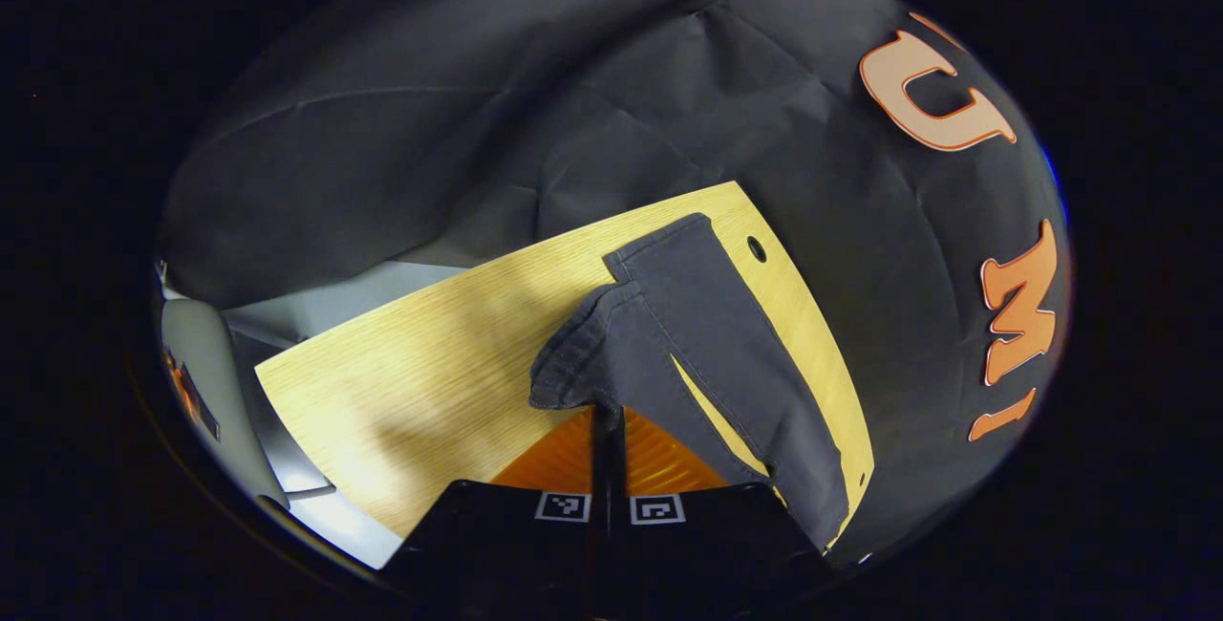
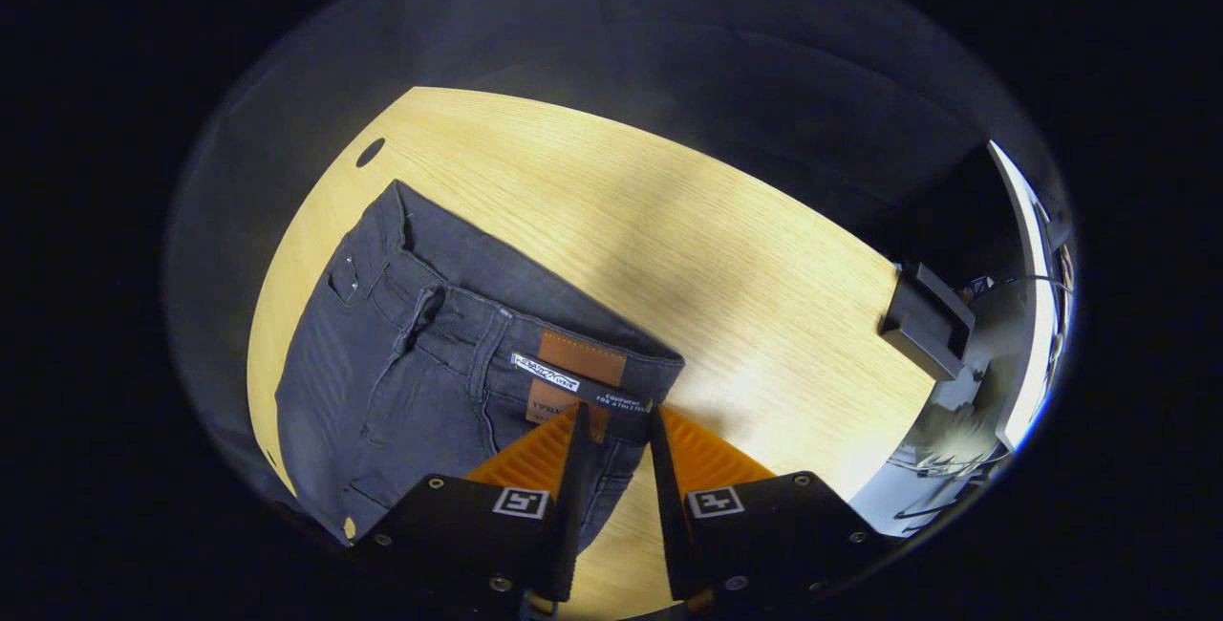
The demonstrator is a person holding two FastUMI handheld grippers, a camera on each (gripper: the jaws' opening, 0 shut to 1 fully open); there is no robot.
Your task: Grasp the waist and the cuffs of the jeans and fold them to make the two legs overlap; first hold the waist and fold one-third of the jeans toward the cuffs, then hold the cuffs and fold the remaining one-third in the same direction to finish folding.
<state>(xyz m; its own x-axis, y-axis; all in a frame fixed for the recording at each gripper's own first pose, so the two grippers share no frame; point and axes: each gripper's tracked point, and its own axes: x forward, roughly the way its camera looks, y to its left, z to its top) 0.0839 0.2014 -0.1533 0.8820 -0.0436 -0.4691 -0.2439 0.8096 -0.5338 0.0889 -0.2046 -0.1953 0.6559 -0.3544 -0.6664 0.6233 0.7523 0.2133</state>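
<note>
On the wooden table (image 2: 745, 248), the right gripper (image 2: 616, 425) had its two fingers spread a little around the waist of one pair of dark jeans (image 2: 420, 353), by the brown patch (image 2: 581, 356). The left gripper (image 1: 608, 420) had its two fingers pressed together, pinching a cuff (image 1: 573, 363); two legs lay flat beyond. One round hole (image 2: 370, 152) showed near the table's corner.

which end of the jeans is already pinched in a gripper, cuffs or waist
The cuffs: the left gripper is shut on that lifted end. The waist lies flat on the table, the right gripper open over it.
</note>
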